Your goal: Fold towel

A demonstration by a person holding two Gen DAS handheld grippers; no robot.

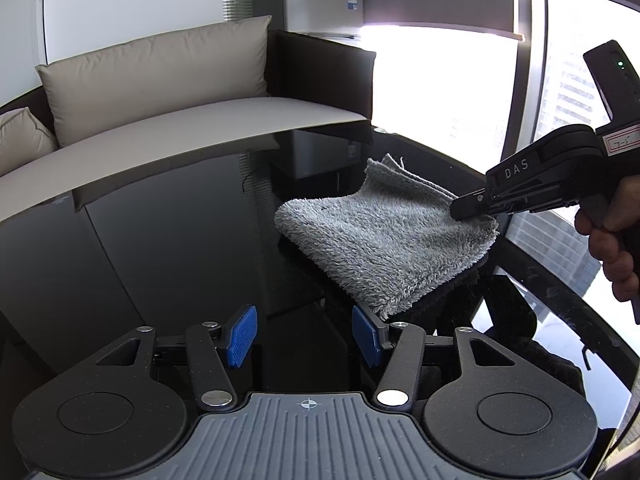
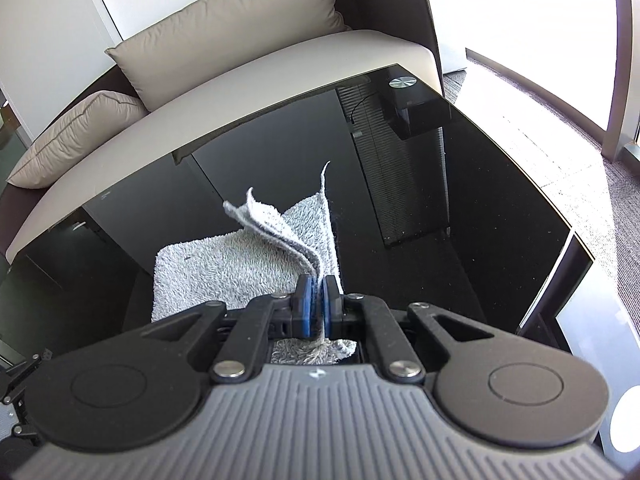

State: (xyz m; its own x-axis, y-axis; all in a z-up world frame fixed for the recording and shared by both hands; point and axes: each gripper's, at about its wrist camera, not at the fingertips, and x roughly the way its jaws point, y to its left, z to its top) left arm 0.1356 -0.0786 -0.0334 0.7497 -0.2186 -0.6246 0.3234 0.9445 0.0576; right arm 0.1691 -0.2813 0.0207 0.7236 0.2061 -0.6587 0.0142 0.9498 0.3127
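Note:
A grey fluffy towel lies partly folded on the black glass table. My right gripper is shut on the towel's right edge and lifts it a little. In the right wrist view the blue pads pinch several towel layers that curl upward, and my right gripper sits over the towel's near right corner. My left gripper is open and empty, just in front of the towel's near corner, its right pad almost touching the corner.
A sofa with beige cushions runs along the table's far edge. A grey cabinet stands behind it. The table's right edge borders carpet and bright windows. A hand holds the right gripper.

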